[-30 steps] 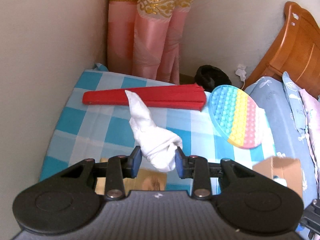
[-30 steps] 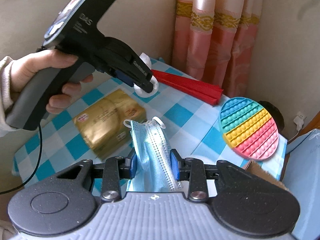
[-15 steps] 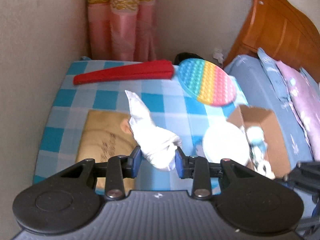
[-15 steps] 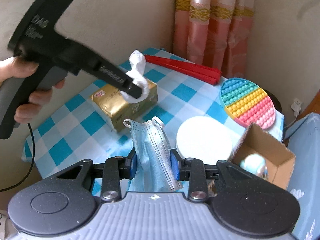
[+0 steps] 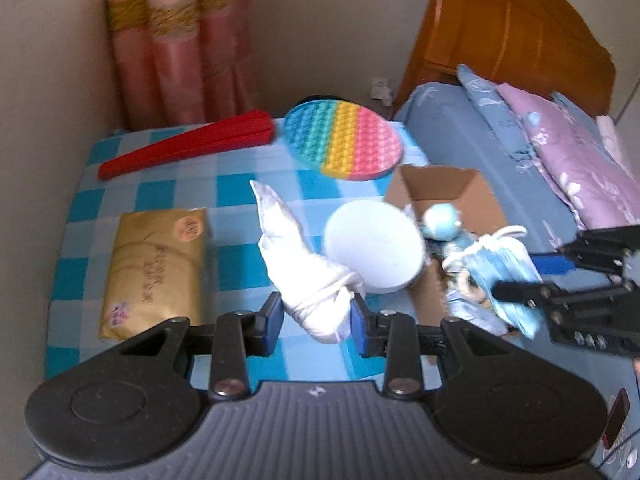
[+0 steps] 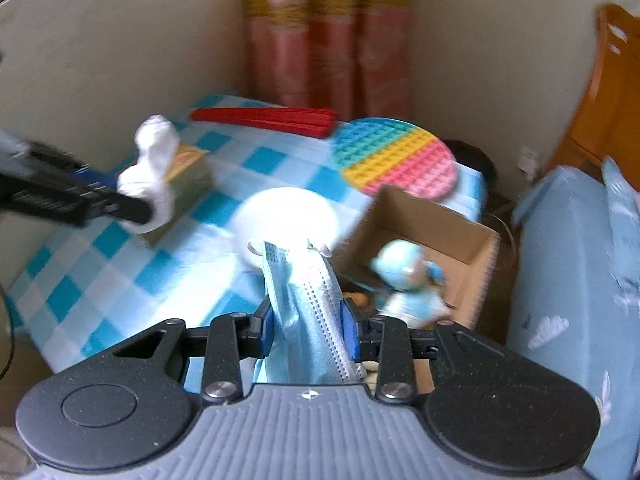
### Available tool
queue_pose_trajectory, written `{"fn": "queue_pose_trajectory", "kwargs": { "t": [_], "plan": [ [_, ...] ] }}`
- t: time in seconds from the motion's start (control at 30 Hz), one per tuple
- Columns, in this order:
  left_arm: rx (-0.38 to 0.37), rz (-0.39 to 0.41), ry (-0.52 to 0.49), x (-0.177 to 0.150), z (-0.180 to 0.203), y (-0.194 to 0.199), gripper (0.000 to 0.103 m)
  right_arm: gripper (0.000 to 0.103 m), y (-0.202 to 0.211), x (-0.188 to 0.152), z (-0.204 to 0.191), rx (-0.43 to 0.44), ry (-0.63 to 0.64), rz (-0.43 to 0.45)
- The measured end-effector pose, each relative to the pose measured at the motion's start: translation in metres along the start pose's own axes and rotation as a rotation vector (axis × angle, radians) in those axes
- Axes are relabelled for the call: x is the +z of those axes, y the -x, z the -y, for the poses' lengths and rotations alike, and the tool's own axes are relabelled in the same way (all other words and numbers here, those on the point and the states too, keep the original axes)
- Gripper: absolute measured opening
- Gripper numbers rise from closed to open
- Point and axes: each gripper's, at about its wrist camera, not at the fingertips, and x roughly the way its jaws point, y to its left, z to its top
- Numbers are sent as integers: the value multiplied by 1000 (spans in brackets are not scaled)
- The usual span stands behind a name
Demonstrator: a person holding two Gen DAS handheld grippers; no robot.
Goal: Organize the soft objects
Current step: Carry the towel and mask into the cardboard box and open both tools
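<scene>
1. Left gripper [image 5: 316, 316] clamped on a bunched white cloth [image 5: 304, 276]; jaws narrow, pads pressed into the lower bulge, loose tail sticking up past the pads. Cloth held above the checked tablecloth [image 5: 160, 192], between the gold packet [image 5: 154, 268] and the white round pad [image 5: 374, 246].
2. Right gripper [image 6: 307, 330] clamped on a blue face mask [image 6: 304, 300]; jaws nearly closed, folded mask standing up between the pads, ear loops free at the top. Mask held just beside the open cardboard box [image 6: 476, 240].
3. Box at the table edge next to the bed [image 5: 500, 184]; blue soft toy [image 6: 408, 280] already inside.
4. Judged step: both items being carried toward the box for drop-off.
5. Risk: both grippers converging on one small opening; collision likely if released together.
6. Risk: ear loop snagging on a pad at release, mask dragged back out.
7. Risk: cloth tail catching the box rim, draping outside.
8. Risk: box light, near the edge; nudge could tip it off.
</scene>
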Motion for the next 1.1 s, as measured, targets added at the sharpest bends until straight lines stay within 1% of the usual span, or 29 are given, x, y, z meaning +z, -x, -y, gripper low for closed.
{"fn": "queue_pose_trajectory", "kwargs": {
  "t": [0.13,0.37,0.4,0.43,0.47,0.57,0.73,0.87,0.97,1.03,1.07,1.1],
  "plan": [
    [-36,10,-42,6,20,2,33,38,-6,-5,16,-51,-27,-16],
    [-82,12,-118,20,56,-6,33,39,-23,-16,34,-80,-76,-50],
    [-90,11,-129,23,62,-8,33,42,-25,-18,36,-77,-83,-53],
    [-97,12,-138,25,67,-10,33,51,-26,-19,39,-70,-90,-51],
    [-102,14,-147,28,72,-13,33,66,-27,-21,41,-54,-90,-51],
    [-121,15,-171,39,88,-23,33,78,-23,-28,43,-16,-92,-17],
    [-162,-4,-207,56,115,-47,33,83,-16,-39,43,-5,-97,-6],
    [-204,-33,-241,65,139,-72,34,83,-13,-48,43,11,-110,-4],
    [-223,-59,-247,71,154,-91,34,84,-13,-54,46,18,-122,-6],
    [-232,-76,-249,73,163,-103,38,84,-13,-55,48,20,-135,-7],
    [-237,-84,-251,75,166,-109,42,84,-14,-56,48,23,-137,-7],
    [-235,-85,-255,76,169,-113,57,84,-14,-56,49,24,-142,-5]
  ]
}}
